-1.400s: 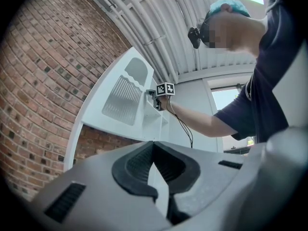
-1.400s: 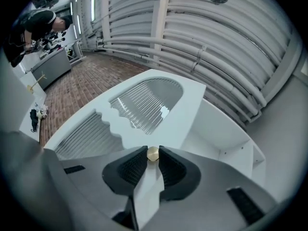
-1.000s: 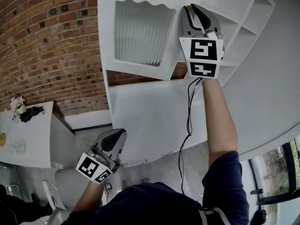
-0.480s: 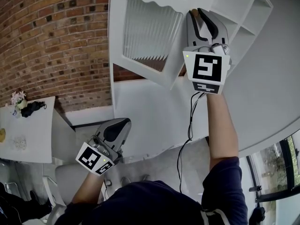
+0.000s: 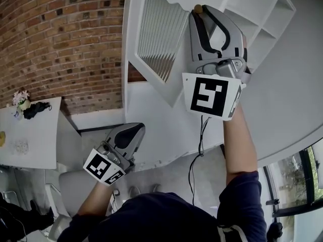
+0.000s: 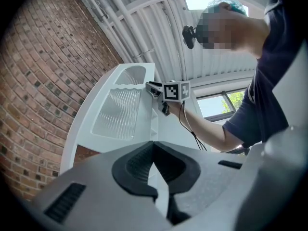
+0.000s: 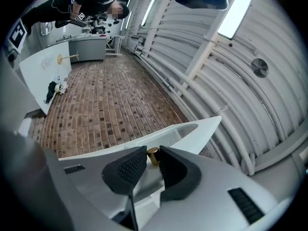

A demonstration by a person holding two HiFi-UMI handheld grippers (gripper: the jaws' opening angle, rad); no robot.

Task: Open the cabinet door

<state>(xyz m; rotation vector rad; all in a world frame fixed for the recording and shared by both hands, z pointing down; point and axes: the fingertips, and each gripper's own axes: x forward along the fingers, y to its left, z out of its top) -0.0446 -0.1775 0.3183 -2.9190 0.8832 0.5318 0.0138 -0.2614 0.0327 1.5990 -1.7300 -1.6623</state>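
Nearest, the left gripper (image 5: 132,134), grey moulded plastic with ribbed black pads, hangs low and empty with its jaws together. Higher up, the right gripper (image 5: 204,13) has its two pads round the single small brass cylinder knob (image 7: 153,156); its jaws have just been easing apart, the knob between them. The knob sits at the free edge of one white cabinet door (image 5: 132,34), paned with fluted glass under a scalloped top, angled out from the white open-shelved cabinet (image 5: 262,19) against a rough red brick wall (image 5: 65,39).

Bright, even daylight (fisheye-warped, dark-vignetted edges)
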